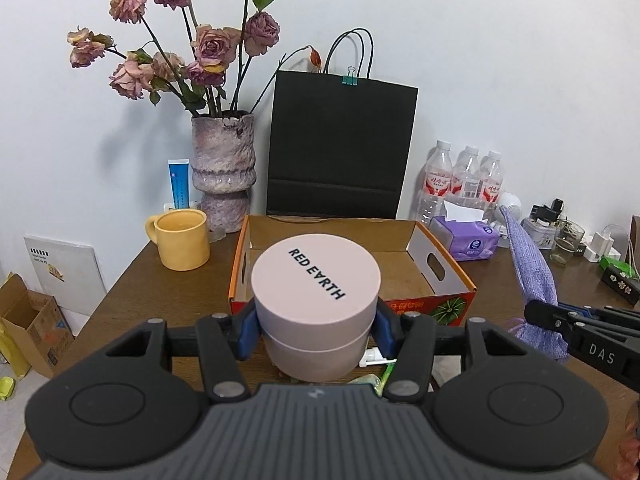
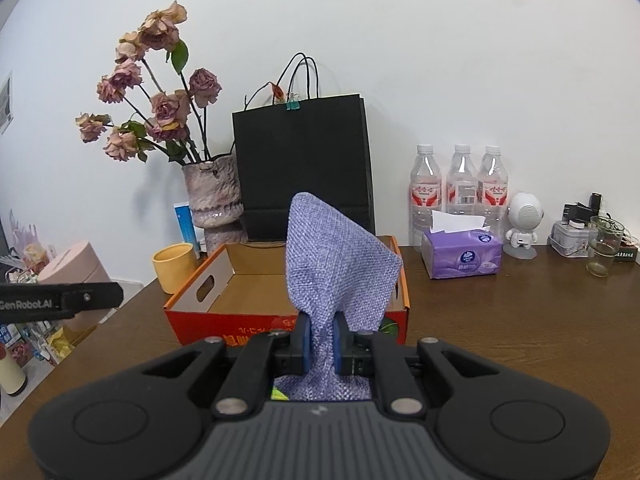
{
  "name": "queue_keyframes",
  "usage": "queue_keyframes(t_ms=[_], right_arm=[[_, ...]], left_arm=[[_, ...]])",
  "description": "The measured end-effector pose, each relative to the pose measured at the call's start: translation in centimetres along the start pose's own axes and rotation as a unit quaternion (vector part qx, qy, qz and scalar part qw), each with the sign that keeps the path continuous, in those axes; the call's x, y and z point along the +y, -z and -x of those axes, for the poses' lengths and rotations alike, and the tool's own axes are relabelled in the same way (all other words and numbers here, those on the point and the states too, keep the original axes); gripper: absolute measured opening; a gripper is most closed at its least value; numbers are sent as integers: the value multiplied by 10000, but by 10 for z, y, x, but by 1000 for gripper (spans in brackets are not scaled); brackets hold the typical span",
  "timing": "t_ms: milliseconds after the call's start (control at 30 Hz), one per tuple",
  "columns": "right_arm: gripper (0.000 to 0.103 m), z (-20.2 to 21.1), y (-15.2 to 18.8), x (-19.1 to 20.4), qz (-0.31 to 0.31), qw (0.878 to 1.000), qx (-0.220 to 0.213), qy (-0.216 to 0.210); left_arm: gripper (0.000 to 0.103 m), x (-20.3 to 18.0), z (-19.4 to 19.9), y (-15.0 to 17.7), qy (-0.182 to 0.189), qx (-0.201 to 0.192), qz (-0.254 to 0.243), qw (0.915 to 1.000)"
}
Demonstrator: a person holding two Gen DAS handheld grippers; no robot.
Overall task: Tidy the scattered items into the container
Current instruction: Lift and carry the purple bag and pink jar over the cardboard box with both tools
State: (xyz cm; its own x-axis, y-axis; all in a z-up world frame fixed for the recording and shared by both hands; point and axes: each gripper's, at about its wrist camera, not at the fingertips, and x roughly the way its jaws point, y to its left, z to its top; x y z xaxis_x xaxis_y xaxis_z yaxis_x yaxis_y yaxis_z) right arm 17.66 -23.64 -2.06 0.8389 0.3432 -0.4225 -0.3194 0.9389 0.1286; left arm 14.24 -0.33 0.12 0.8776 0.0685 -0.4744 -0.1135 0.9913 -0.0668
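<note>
on the brown wooden table (image 1: 132, 292), just in front of the black paper bag (image 1: 340, 148), stands the open cardboard box (image 1: 440, 264) with orange-red printed sides and a hand slot in its wall; what shows of its inside is bare. the left gripper (image 1: 316, 330) has its blue pads (image 1: 247, 334) pressed against both sides of a round pink box (image 1: 316, 280) with "red earth" printed on its lid, held upright and clear of the table, at the near edge of the cardboard box. the right gripper (image 2: 322, 344) is pinched tight on the gathered neck of a purple woven pouch (image 2: 340, 264), whose loose body stands up above the fingers and hides part of the box's right wall; in the left wrist view the same pouch hangs to the right of the box, well apart from the pink one. under the left gripper a small white pump head (image 1: 374, 358) and something green lie on the table, too hidden to name. a yellow mug (image 1: 182, 240) sits left of the box, beside a mottled ceramic vase (image 1: 223, 168) of dried roses (image 1: 208, 46). to the right are a purple tissue pack (image 2: 462, 256), three water bottles (image 2: 460, 184) against the wall, and a small white robot-shaped figure (image 2: 522, 222).
</note>
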Motion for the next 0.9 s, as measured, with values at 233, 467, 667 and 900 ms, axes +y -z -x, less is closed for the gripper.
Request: queue_keyframes(t_ms=[233,467,667,900], right_arm=[[10,-16,-12,2,59,9999,93,-48],[10,-33,-28,3,63,9998,127,-105],[10,-49,-31,5,44,9998,154,-141],[10,-75,-32,3,12,9991,388,-176]], left_arm=[[55,0,-18,-13,10,49,35,10000],[55,-4,-29,-26,44,-41,4,10000],[55,-1,-50,-37,115,123,41,9998],[55,1,-71,-44,156,205,105,9996]])
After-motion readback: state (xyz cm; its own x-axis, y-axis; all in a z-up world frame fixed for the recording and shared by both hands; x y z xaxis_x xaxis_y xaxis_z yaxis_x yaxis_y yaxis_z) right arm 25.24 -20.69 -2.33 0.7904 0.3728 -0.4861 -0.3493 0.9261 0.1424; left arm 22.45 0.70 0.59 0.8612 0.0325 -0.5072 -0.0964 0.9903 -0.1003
